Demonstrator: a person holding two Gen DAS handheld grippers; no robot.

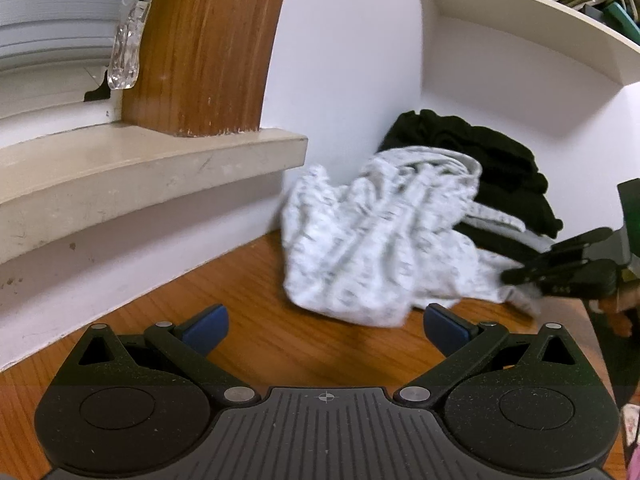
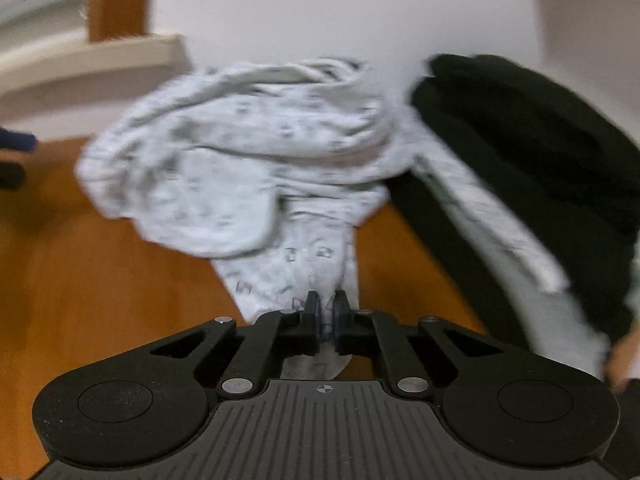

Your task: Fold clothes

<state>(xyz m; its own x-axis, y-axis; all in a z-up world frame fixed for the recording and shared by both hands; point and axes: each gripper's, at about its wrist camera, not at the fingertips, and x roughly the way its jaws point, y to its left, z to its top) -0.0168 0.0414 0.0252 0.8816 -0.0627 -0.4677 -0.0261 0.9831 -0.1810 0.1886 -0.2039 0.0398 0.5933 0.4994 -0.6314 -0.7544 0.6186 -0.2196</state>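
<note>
The left gripper (image 1: 326,326) is held low over the wooden counter (image 1: 248,280), level with its surface, its blue-padded jaws wide apart and holding nothing. It points at the white patterned garment (image 1: 372,236), which lies crumpled on the far part of the counter against the white wall (image 1: 344,60).

The right gripper (image 2: 326,314) has its jaws clamped together on a near edge of the white patterned garment (image 2: 248,148), whose cloth runs between the pads and away toward the bunched heap. In the left wrist view, the right gripper (image 1: 560,264) enters from the right, touching the garment's right end.

The garment's print shows small grey marks; no writing is legible.

A black garment (image 1: 480,160) lies heaped just behind and right of the white one, touching it. A window ledge (image 1: 140,168) and wooden frame (image 1: 208,40) stand at far left. A shelf (image 1: 540,20) with books is at upper right.
</note>
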